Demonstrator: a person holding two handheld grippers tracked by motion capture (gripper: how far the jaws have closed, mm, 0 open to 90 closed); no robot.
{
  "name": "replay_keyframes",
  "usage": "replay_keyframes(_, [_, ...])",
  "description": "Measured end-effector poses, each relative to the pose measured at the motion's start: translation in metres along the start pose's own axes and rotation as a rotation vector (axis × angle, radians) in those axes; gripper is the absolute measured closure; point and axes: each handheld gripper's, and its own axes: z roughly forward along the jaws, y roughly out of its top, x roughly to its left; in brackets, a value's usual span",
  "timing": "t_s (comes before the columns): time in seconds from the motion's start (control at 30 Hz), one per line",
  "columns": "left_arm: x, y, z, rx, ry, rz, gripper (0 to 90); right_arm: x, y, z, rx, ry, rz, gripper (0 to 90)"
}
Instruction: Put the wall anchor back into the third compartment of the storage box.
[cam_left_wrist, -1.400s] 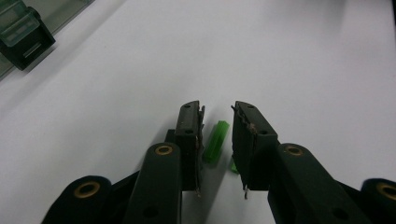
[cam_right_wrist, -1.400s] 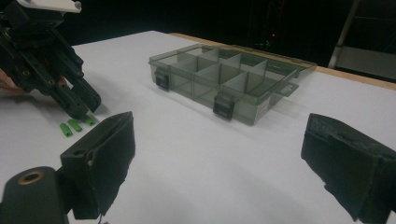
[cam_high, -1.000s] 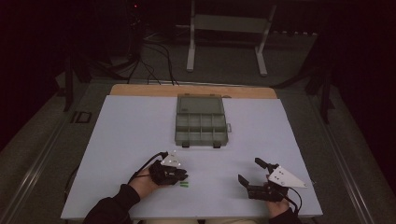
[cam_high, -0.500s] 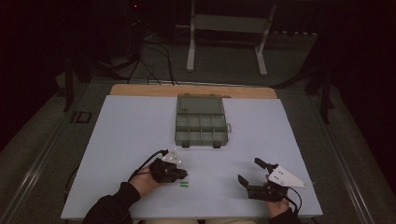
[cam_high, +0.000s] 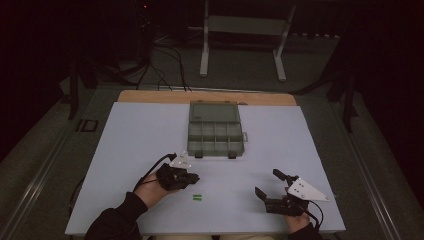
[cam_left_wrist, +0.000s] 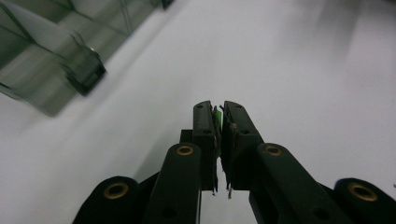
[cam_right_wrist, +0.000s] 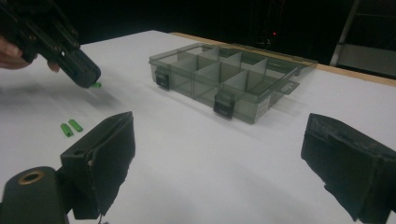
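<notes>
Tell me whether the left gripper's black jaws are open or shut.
Shut on a small green piece: the left gripper pinches it between its jaws, and the right gripper view shows green at its tip, above the white table.

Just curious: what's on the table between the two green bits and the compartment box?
Bare white table in the high view, from green pieces to box.

Dark room, dimly lit. White-topped counter (cam_high: 140, 150) with a wooden far edge. Grey floor (cam_high: 310, 65) beyond, crossed by black cables (cam_high: 165, 55); a metal stand (cam_high: 245, 35) is seen behind.
</notes>
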Motion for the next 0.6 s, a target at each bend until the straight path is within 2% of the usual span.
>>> replay_keyframes(0.13, [0.003,0.008,-0.01,-0.034,0.016,-0.01,83.2,0.0,0.0,0.0,-0.002,-0.002,0.002,9.9])
replay_keyframes(0.3, [0.007,0.019,-0.02,-0.054,0.044,-0.011,83.2,0.0,0.0,0.0,-0.007,0.001,-0.001,9.8])
replay_keyframes(0.6, [0.013,0.043,-0.034,-0.079,0.069,-0.015,83.2,-0.001,-0.001,-0.001,-0.031,0.0,0.001,9.8])
